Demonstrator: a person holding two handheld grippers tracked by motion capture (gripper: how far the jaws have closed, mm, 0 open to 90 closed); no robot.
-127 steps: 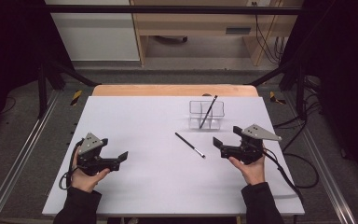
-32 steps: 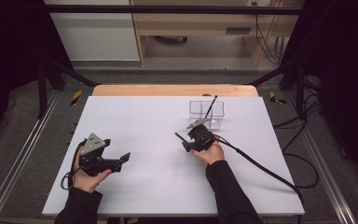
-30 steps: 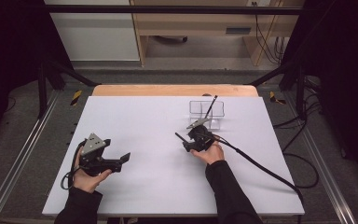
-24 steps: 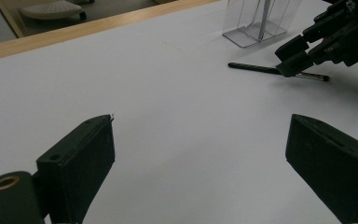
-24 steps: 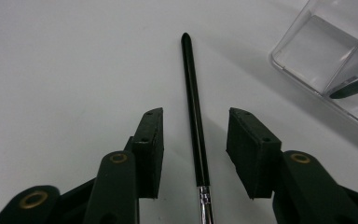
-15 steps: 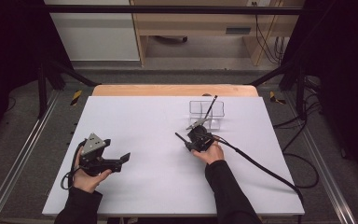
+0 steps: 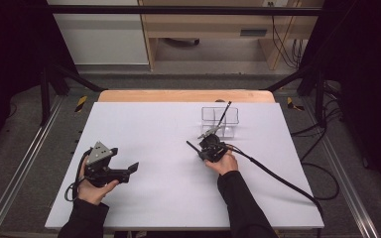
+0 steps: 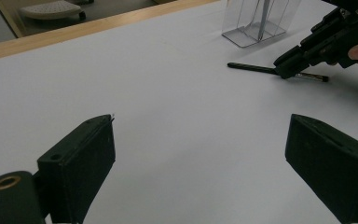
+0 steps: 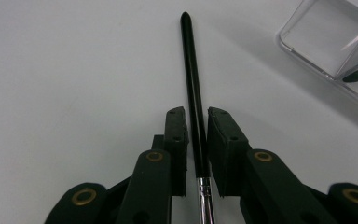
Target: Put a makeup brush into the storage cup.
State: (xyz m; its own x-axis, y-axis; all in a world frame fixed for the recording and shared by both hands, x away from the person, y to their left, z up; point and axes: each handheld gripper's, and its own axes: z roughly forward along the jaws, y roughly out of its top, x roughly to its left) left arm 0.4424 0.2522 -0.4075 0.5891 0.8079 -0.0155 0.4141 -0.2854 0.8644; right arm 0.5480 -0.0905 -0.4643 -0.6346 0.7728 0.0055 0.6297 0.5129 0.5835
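Note:
A thin black paintbrush with a silver ferrule lies flat on the white table; its tip pokes out left of my right gripper. In the right gripper view my right gripper straddles the handle. Its jaws have just been closing, and a narrow slit still shows on each side of the handle. My left gripper rests at the table's left with its jaws wide and nothing between them. From there I see the brush and the other gripper over it.
A clear plastic holder stands just beyond the right gripper, with another dark brush leaning in it. A black cable trails from the right gripper to the table's right edge. A wooden strip borders the far edge.
Since the oldest frame my right gripper has moved left from the table's right side to the brush. Over the last second both hands have kept still.

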